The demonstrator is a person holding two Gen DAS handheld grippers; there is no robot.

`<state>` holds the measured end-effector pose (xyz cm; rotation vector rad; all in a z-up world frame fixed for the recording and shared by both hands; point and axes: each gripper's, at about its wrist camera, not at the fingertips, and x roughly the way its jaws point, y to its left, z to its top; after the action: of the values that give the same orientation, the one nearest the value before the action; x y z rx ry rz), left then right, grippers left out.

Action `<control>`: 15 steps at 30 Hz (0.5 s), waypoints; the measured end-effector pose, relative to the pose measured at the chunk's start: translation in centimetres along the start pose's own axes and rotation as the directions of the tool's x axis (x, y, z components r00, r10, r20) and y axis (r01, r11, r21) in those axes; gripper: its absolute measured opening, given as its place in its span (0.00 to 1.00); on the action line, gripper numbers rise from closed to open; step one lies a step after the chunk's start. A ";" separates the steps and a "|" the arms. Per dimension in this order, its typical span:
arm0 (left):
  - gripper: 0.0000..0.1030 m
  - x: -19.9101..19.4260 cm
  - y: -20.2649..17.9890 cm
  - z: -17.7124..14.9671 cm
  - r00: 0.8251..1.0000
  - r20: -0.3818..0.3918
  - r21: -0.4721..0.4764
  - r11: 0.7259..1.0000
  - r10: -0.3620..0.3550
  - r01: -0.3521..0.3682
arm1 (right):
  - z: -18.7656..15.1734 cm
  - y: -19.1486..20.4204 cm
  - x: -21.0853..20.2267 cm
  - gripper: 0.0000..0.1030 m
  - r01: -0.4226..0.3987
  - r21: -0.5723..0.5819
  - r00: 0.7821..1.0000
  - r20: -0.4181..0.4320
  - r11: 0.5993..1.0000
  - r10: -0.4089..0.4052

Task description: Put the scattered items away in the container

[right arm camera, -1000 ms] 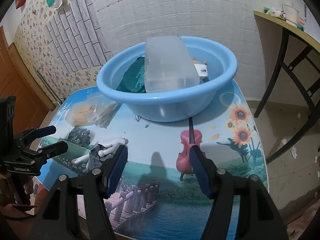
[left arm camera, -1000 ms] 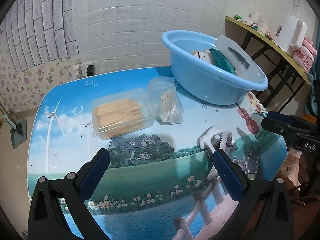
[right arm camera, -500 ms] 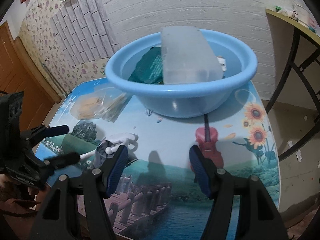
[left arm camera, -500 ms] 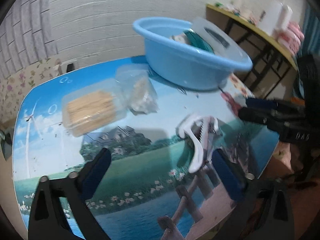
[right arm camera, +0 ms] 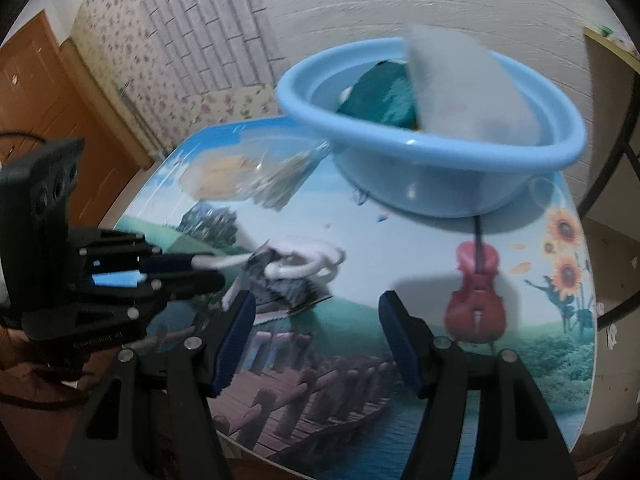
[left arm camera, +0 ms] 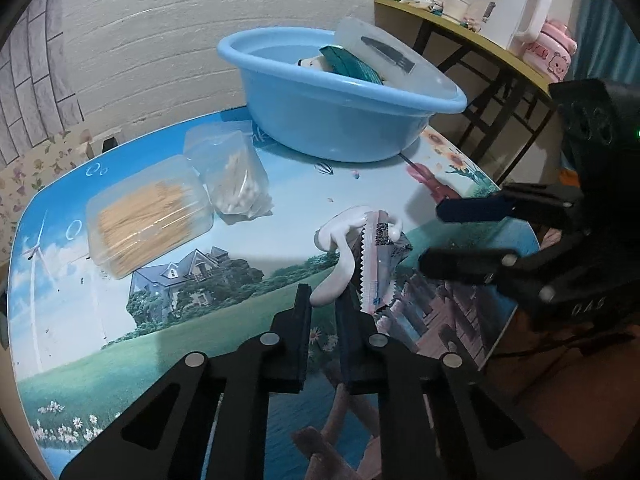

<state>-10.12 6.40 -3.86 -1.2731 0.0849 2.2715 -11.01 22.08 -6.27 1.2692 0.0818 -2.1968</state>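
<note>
The blue basin [left arm camera: 344, 128] stands at the far side of the table [left arm camera: 168, 320] and already holds a clear lidded box [left arm camera: 396, 66], a green packet [left arm camera: 352, 66] and some smaller pieces. Three lots remain outside it: a box of toothpicks [left arm camera: 148, 220], a bag of cotton swabs [left arm camera: 236, 184] touching that box, and a white hook [left arm camera: 340, 256] lying against a small sachet [left arm camera: 376, 264]. My left gripper [left arm camera: 324, 312] is nearly closed around the hook's tail. My right gripper [right arm camera: 316, 324] hovers with fingers apart, empty. I judge the task about half done.
</note>
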 end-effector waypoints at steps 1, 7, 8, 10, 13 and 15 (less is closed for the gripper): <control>0.08 -0.2 0.1 -0.1 1.000 0.003 0.000 1.000 0.001 -0.001 | 0.0 0.3 0.3 0.62 -0.004 -0.007 1.000 -0.009 1.000 0.003; 0.07 -0.9 0.6 -0.6 1.000 0.013 -0.009 1.000 0.010 -0.010 | 0.1 1.2 1.8 0.62 -0.004 -0.027 0.999 -0.040 1.000 0.003; 0.07 -0.9 0.7 -0.6 1.000 0.013 -0.011 1.000 0.013 -0.013 | 0.1 1.3 2.0 0.62 -0.004 -0.028 0.999 -0.043 1.000 0.002; 0.07 -1.0 0.9 -0.8 1.000 0.016 -0.014 1.000 0.020 -0.019 | 0.2 1.5 2.3 0.62 -0.024 -0.029 0.999 -0.044 0.999 0.023; 0.07 -1.1 1.0 -0.8 1.000 0.021 -0.015 1.000 0.022 -0.021 | 0.4 1.8 2.4 0.61 -0.036 -0.033 0.999 -0.033 0.999 0.035; 0.07 -1.1 0.9 -0.7 0.999 0.026 -0.013 1.000 0.019 -0.019 | 0.5 1.8 2.6 0.53 -0.041 -0.035 0.999 -0.032 0.999 0.040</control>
<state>-9.57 4.98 -3.56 -1.2541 0.0737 2.3079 -11.41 19.26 -7.70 1.2747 0.1062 -2.1328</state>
